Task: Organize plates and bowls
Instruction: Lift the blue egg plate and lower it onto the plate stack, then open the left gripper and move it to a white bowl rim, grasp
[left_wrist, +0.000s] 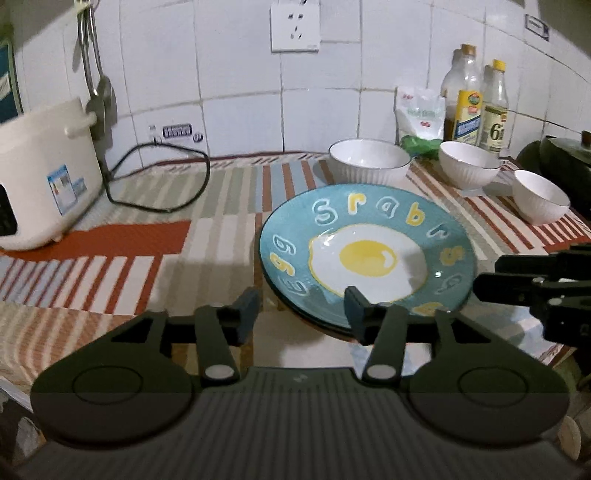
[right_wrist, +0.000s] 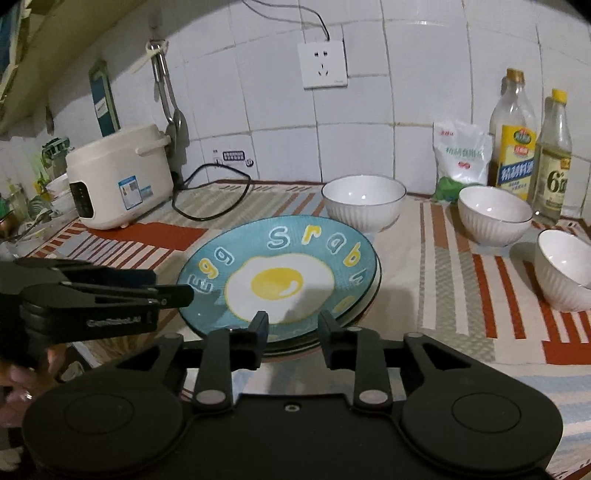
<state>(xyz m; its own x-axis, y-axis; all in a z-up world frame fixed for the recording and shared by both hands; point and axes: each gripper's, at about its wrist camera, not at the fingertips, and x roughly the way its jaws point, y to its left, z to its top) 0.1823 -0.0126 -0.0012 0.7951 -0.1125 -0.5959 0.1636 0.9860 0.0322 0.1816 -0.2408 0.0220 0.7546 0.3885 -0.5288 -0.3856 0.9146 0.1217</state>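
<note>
Plates (left_wrist: 365, 254) stacked near bench front edge, face up, round so no long axis; lettering reads from front. Left hand-held gripper (left_wrist: 301, 308) jaws apart, empty, straddling plate rim. Right hand-held gripper (right_wrist: 293, 326) jaws apart, empty. Plate step looks done; next likely nesting three bowls (right_wrist: 364, 201) along bench back edge

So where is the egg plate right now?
In both wrist views the egg plate tops a plate stack mid-counter, just beyond both grippers, with the nearest white bowl behind it.

Counter (right_wrist: 443, 376) w/ striped mat (right_wrist: 458, 280): plate stack (right_wrist: 280, 273), 3 white bowls (right_wrist: 364, 201), rice cooker (right_wrist: 118, 177), bottles (right_wrist: 513, 147).
</note>
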